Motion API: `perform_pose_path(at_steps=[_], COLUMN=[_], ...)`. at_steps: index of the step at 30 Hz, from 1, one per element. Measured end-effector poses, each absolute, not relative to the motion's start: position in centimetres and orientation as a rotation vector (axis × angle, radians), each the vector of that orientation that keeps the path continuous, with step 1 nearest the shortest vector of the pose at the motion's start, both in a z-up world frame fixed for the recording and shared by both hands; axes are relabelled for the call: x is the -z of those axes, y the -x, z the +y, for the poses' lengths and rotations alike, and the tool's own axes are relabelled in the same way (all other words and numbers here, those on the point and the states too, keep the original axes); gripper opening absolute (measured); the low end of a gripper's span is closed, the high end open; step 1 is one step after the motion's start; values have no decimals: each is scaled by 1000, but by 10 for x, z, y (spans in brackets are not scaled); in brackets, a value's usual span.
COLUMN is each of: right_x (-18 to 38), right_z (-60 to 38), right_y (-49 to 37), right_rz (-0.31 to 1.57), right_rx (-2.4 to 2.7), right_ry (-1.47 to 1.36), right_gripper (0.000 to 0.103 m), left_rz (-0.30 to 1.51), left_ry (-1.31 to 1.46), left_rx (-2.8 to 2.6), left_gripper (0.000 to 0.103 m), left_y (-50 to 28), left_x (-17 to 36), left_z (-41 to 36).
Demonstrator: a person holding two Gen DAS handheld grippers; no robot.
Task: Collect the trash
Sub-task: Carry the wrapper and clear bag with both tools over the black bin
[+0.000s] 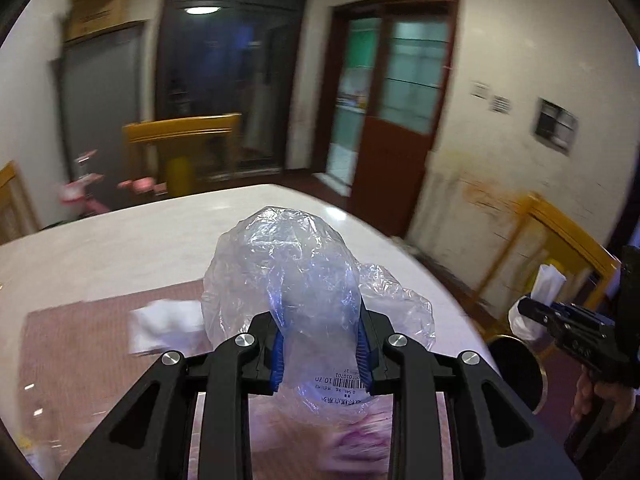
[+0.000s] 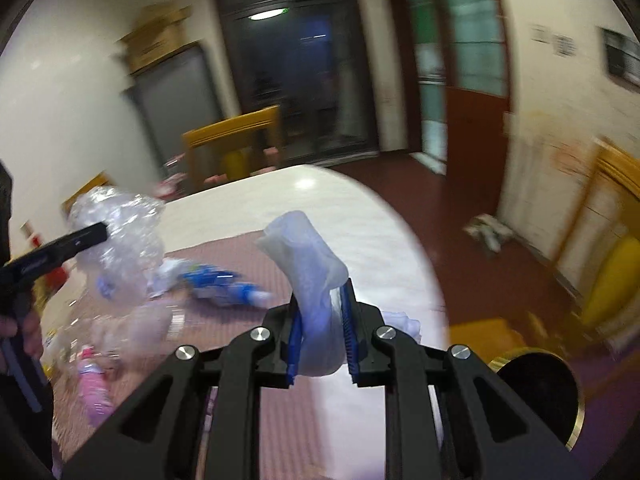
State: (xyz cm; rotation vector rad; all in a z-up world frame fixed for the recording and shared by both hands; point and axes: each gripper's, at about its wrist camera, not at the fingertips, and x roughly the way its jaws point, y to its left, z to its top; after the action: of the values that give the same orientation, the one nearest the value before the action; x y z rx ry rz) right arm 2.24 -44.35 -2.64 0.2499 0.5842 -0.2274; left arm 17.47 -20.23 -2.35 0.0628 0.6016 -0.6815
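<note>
Plastic bag (image 1: pixel 288 280) clamped in left gripper (image 1: pixel 322 354); tissue (image 2: pixel 308 264) in right gripper (image 2: pixel 322 350).

Both grippers' jaws clamped, loaded

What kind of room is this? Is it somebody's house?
Probably a dining room in a home. There is a big white table with wooden chairs around it, a red-brown door with glass panes, and what looks like a pink child's toy on the floor.
</note>
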Motion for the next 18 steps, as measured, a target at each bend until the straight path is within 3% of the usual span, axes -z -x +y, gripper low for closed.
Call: perform_pose_path(at_steps=[11, 18], right_x=[56, 101], right_z=[-567, -602], right_y=[97, 111], right_rz=[597, 649], right_rx=[622, 696], right_ry=[-364, -452], right_gripper=[18, 18], left_rz=[636, 637], left_ry=[-188, -276], left_rx=[1048, 1149], left_gripper=[28, 28], left_y=[-90, -46], left_x=[55, 68], left_z=[-388, -429])
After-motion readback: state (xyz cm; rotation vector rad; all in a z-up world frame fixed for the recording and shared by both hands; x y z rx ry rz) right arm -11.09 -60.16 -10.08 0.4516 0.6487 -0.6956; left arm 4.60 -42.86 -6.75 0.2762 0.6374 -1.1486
